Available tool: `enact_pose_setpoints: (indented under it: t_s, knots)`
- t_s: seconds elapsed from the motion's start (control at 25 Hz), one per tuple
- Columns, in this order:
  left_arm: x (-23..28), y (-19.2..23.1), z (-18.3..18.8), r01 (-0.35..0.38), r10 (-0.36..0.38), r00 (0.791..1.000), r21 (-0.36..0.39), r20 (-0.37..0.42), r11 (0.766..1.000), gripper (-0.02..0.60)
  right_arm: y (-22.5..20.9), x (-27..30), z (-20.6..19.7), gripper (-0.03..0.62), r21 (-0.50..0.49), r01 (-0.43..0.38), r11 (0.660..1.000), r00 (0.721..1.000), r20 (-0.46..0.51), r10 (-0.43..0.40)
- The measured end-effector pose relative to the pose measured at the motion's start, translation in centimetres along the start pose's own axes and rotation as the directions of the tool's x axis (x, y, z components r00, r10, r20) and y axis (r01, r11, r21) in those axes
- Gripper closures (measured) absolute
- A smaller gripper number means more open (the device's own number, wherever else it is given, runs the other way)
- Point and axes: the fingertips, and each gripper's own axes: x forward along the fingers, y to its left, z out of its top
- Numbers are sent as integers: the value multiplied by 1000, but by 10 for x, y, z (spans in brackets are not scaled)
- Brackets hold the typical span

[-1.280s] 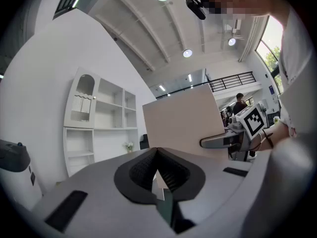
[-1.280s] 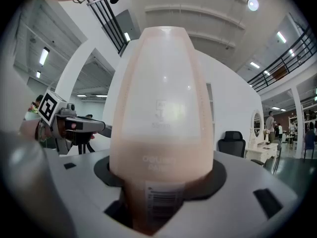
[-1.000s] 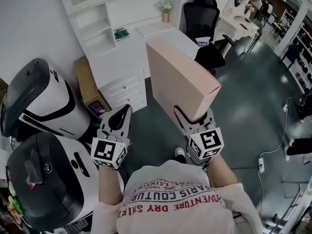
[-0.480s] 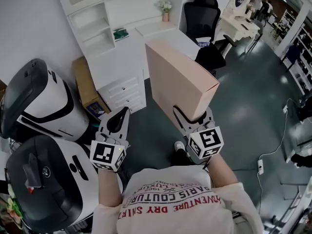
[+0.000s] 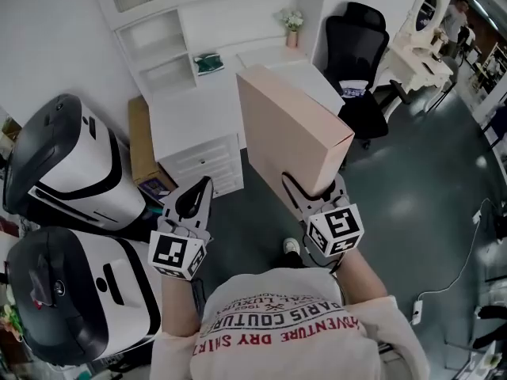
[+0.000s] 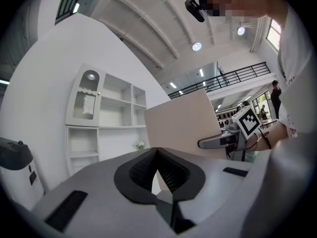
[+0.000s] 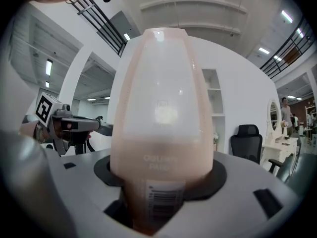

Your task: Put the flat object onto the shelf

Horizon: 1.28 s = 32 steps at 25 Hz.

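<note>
Right gripper (image 5: 314, 190) clamps the box (image 5: 289, 125) by its near end. The box's long axis points up and away, just right of the shelf (image 5: 162, 60). Left gripper (image 5: 202, 187) closed, empty.

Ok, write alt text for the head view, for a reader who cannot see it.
Seen from above, a person's right hand-held gripper is clamped on the near end of a flat pink box that sticks out ahead of them. The left hand-held gripper is shut and empty beside it, and a white shelf unit stands ahead.
</note>
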Motion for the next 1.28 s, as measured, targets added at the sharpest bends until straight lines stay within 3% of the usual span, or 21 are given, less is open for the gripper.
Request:
enact_pose_setpoints:
  t_s: [0.28,0.56,0.88,1.28]
  knots:
    - [83,-7,9,-136,136,991,9,-16,991,571,-87,54,10,289,-22,-140,990,990,-3,140]
    - [146,-11,14,-257,257,966,0,-34,966,571,-152,96,14,289,-69,-253,965,967,-29,251]
    - [198,7,28,-274,275,961,38,-30,961,571,-191,153,34,289,-132,-274,953,962,-46,270]
    - [256,80,42,-283,283,959,74,9,956,571,-210,252,91,290,-289,-231,929,972,-42,229]
